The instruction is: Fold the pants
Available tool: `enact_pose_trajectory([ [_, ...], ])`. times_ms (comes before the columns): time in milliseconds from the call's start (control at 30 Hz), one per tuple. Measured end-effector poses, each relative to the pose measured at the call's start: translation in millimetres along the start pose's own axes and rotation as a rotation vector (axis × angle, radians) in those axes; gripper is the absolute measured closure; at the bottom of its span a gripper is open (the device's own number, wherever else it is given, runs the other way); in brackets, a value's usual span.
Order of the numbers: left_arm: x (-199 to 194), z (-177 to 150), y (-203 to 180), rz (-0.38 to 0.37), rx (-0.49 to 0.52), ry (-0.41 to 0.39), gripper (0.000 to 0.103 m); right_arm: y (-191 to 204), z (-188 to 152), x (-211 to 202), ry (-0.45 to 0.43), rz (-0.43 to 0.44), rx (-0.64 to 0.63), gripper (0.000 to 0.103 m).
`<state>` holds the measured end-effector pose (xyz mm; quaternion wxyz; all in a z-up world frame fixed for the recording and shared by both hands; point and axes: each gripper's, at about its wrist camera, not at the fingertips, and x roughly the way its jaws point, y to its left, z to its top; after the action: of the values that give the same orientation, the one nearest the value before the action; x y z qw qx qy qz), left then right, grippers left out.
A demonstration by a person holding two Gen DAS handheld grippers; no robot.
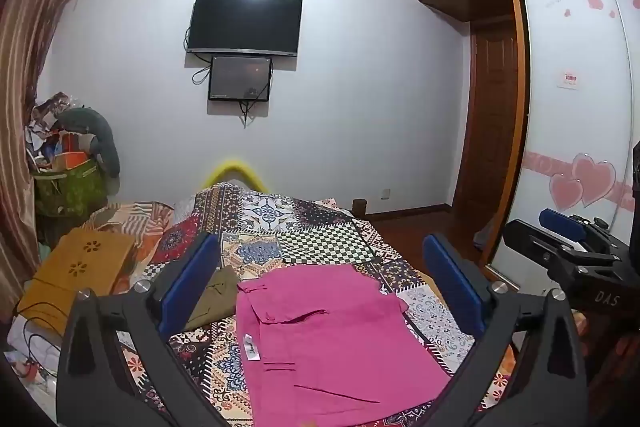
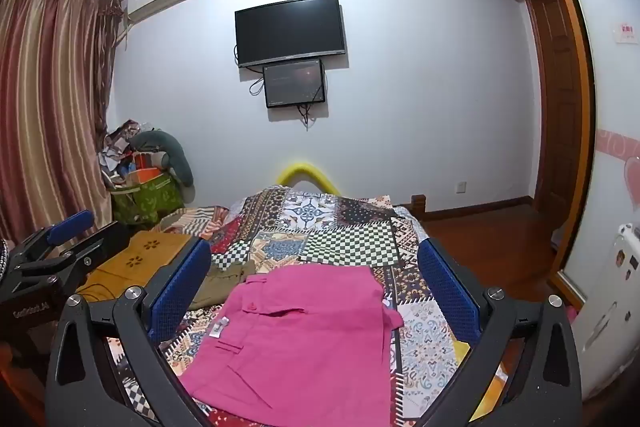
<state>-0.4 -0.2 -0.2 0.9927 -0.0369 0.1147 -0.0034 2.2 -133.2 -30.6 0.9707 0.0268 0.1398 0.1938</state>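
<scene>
since both the left gripper [image 1: 320, 287] and right gripper [image 2: 316, 283] hang wide and empty above the pink pants [image 1: 328, 339] at lower centre, a pinch may snag the quilt [image 1: 324, 247] beneath.

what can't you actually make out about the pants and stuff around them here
- Pink pants: near end cut off by the bottom edge in both wrist views, so their folds can't be counted.
- White tag: print too small to read.
- Olive garment: partly behind the right tool's left finger.
- Small screen: dim, content illegible.
</scene>
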Motion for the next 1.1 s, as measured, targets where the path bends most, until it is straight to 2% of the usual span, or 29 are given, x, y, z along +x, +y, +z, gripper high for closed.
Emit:
enact_pose_trajectory([
  [133,-0.2,-2.5,-8.1,0.005,0.01,0.015,0.0,-0.4,0.2,-0.3,0.0,0.001,-0.001,0.0],
  [1100,-3.2,-0.9,-3.3,0.0,0.002,0.002,0.0,-0.3,-0.4,-1.6,-0.003,-0.004,-0.004,0.0],
])
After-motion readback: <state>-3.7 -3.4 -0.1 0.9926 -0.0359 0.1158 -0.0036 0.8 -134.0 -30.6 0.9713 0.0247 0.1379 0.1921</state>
